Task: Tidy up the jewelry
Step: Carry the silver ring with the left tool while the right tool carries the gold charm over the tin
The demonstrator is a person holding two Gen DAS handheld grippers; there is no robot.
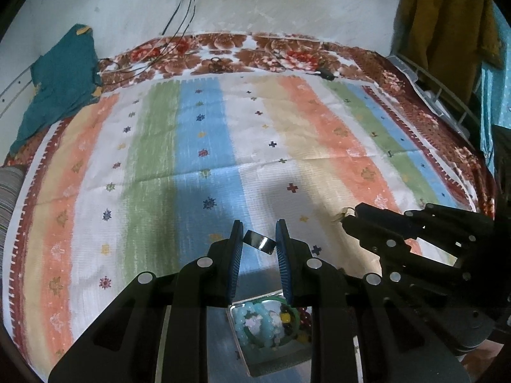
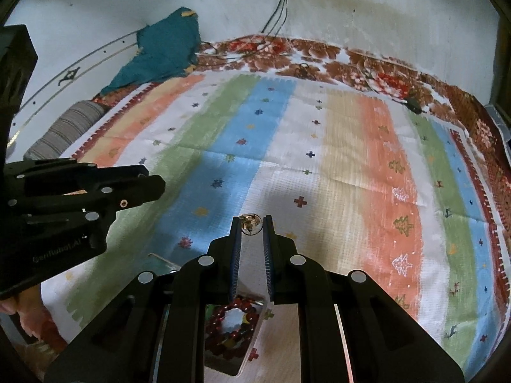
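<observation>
Both grippers lifted, each pinching jewelry above the tray!
Left gripper point(image 1: 259, 234) nips a dark ring point(image 1: 259, 242); right gripper point(image 2: 252, 227) clamps a small gold earring point(image 2: 248, 225) over the tray point(image 2: 252, 335). Thin fingertip holds — one jolt could drop either.

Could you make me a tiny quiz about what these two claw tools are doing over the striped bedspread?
1. True or false: both grippers carry a piece of jewelry.
2. Which gripper holds the dark ring? A) left B) right
3. What lies in the shiny tray under the grippers?

Key
1. True. The left gripper pinches a dark ring; the right gripper pinches a small gold piece, too small to identify.
2. A.
3. Beaded bracelets: pale blue-green beads in the tray, and a dark red bracelet in the right wrist view.
</observation>
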